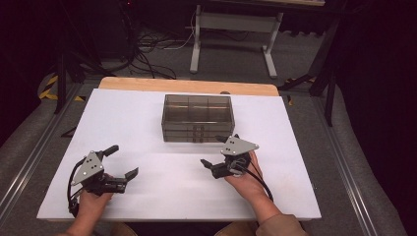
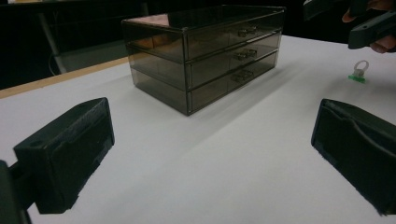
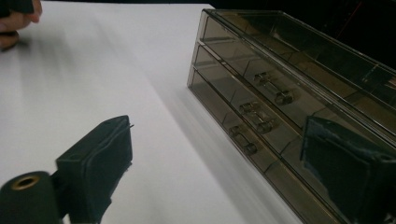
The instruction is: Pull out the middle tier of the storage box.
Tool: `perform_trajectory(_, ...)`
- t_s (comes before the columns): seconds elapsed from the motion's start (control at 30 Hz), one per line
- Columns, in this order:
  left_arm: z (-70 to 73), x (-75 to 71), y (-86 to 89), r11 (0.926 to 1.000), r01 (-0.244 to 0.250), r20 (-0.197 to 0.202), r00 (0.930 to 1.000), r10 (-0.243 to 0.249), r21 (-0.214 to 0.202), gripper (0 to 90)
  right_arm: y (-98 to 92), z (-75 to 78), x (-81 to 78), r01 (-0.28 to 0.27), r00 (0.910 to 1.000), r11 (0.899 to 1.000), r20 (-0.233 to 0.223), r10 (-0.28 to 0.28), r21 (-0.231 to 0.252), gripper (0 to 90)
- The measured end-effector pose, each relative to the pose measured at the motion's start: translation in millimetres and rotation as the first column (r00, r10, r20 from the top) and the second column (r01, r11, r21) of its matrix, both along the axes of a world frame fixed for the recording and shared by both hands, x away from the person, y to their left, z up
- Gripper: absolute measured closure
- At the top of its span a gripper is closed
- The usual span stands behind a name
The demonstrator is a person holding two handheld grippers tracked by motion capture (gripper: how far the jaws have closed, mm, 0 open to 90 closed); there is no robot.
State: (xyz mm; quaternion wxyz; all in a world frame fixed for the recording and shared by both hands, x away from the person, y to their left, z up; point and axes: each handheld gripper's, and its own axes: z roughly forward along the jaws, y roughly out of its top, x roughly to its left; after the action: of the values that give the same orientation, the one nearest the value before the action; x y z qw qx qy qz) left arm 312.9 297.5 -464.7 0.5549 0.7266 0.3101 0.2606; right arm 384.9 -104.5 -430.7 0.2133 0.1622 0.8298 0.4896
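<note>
A smoky see-through drawer box (image 1: 196, 118) stands on the white counter (image 1: 137, 123), toward its far side and about midway across. It has three drawers stacked one above the other, each with a small clear handle (image 3: 273, 91) at the middle of its front, and all three drawers sit pushed in flush.

The right tongs (image 1: 218, 151) hang just in front of the box's right front corner, held in the person's right hand (image 1: 246, 179). Their jaws stand wide with nothing between them; in the right gripper view one jaw lies over bare counter and the other overlaps the box's front, close to the lower drawers, though whether it touches cannot be told.

The left tongs (image 1: 123, 161) rest near the counter's left front part, well apart from the box, held in the left hand (image 1: 91, 201). Their jaws also stand wide and empty, pointing toward the box.

In the left gripper view a small green and white clip (image 2: 358, 72) lies on the counter to the right of the box, near the right tongs.
</note>
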Motion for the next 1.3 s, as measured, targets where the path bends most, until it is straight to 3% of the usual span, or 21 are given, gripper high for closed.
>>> perform_trajectory(0.4,-0.2,0.3,0.1,1.0000,-0.002,0.000,1.0000,0.002,0.000,0.3,15.9,-0.7,4.0,0.032,0.9978,0.992,0.062,-0.024,-0.122,20.0)
perform_trajectory(0.73,-0.3,0.4,0.1,1.0000,-0.003,0.001,1.0000,0.003,0.001,0.3,29.3,-2.6,1.3,0.085,0.9790,0.972,0.200,-0.041,-0.220,27.0)
perform_trajectory(0.8,-0.3,0.3,0.1,1.0000,-0.004,-0.001,1.0000,0.004,-0.002,0.3,33.3,-5.8,-1.9,0.131,0.9610,0.964,0.269,-0.066,-0.233,27.6)
perform_trajectory(0.9,-0.2,0.3,0.2,1.0000,-0.002,0.001,1.0000,0.002,0.002,0.3,37.3,-9.1,-5.4,0.170,0.9381,0.956,0.336,-0.082,-0.239,28.8)
perform_trajectory(1.07,-0.2,0.3,0.2,1.0000,-0.001,0.001,1.0000,0.001,0.000,0.3,42.9,-11.9,-6.5,0.185,0.9187,0.943,0.390,-0.065,-0.278,29.5)
perform_trajectory(1.17,-0.2,0.2,0.2,1.0000,-0.001,0.001,1.0000,0.001,0.001,0.3,46.5,-13.3,-7.6,0.202,0.9023,0.928,0.428,-0.052,-0.314,30.6)
perform_trajectory(1.3,-0.1,0.1,-0.1,1.0000,-0.002,0.001,1.0000,0.002,0.004,0.3,50.0,-14.5,-8.1,0.224,0.8899,0.906,0.454,-0.040,-0.359,33.5)
